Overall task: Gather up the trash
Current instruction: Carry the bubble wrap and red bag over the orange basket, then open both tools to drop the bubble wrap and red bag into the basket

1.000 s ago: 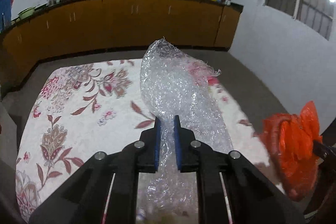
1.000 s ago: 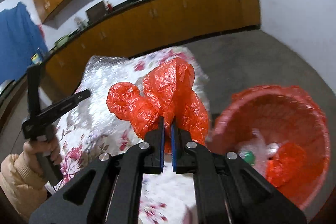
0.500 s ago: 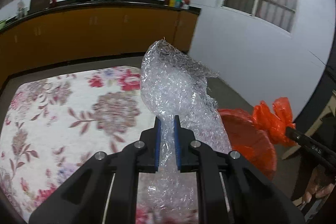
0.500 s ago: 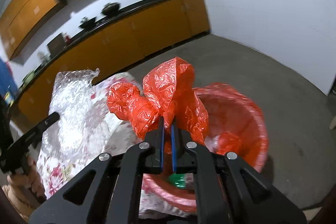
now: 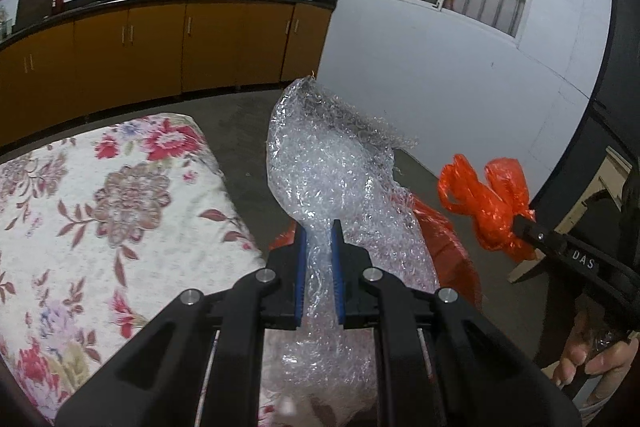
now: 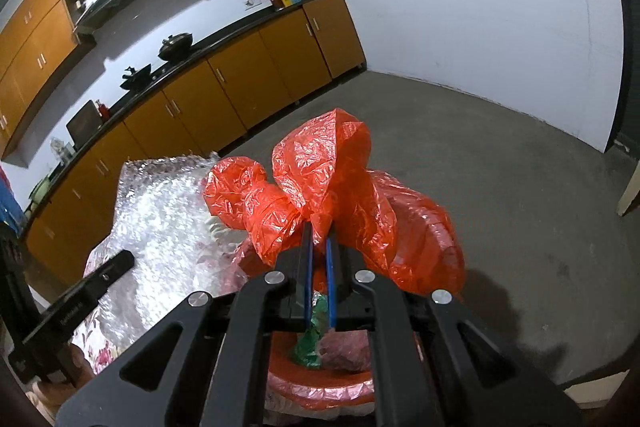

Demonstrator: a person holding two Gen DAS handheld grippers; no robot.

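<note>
Both hands swung off the floral table (image 5: 120,211) toward the red-lined bin (image 6: 432,227): your left gripper (image 5: 318,227) pinches bubble wrap (image 5: 332,163), right gripper (image 6: 319,239) pinches the orange bag (image 6: 320,179), now over bin's rim — ready to drop.

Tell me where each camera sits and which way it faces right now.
Left wrist: on the left gripper, looking along its fingers, shut on bubble wrap; a hand shows at right.
Right wrist: on the right gripper, shut on an orange bag, over the red bin.
Shared: bubble wrap, orange bag, bin, cabinets, each other's gripper.
</note>
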